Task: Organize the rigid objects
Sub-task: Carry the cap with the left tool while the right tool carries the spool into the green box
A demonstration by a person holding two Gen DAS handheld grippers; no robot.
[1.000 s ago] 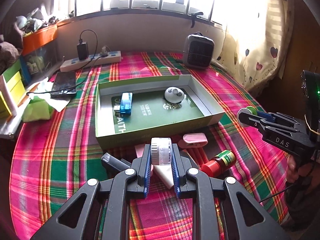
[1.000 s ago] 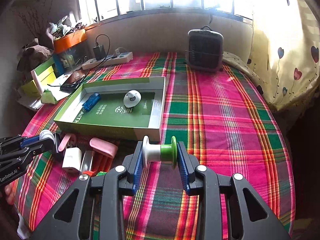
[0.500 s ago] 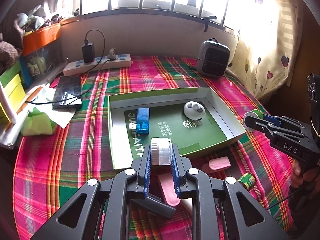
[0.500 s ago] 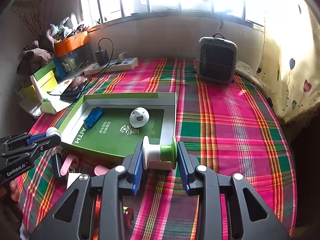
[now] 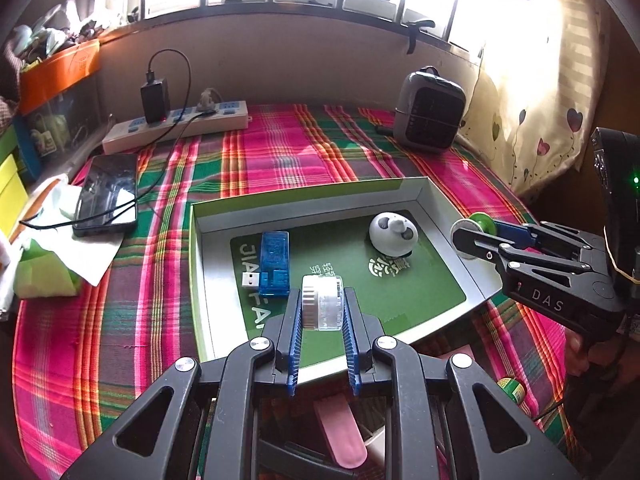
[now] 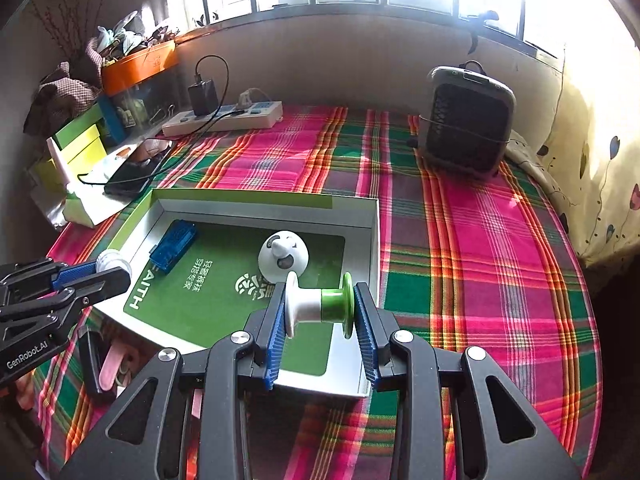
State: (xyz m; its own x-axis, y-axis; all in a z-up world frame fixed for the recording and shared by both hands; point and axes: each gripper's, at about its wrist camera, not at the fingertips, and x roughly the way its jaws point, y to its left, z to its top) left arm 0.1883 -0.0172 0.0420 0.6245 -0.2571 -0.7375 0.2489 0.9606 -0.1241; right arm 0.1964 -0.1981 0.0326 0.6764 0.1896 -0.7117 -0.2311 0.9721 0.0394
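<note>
My left gripper (image 5: 322, 306) is shut on a small white and clear cylinder (image 5: 322, 302), held above the front of the green-bottomed box (image 5: 308, 208). My right gripper (image 6: 320, 307) is shut on a white and green spool (image 6: 320, 305), held over the box's near right corner (image 6: 374, 240). Inside the box lie a blue USB stick (image 5: 274, 262) and a white round panda-face object (image 5: 393, 234); both also show in the right wrist view, the stick (image 6: 174, 245) and the panda object (image 6: 283, 256). The right gripper also shows in the left wrist view (image 5: 470, 232), and the left gripper in the right wrist view (image 6: 114, 268).
Loose items lie on the plaid cloth in front of the box: a pink piece (image 5: 340, 432), a black piece (image 6: 90, 356), a green-capped bottle (image 5: 510, 388). A phone (image 5: 106, 194), power strip (image 5: 176, 124) and small heater (image 5: 430, 110) stand further back. Boxes crowd the left edge.
Both grippers have moved forward and up with their objects, from in front of the box to above its near edge. The loose items have slid out of view below.
</note>
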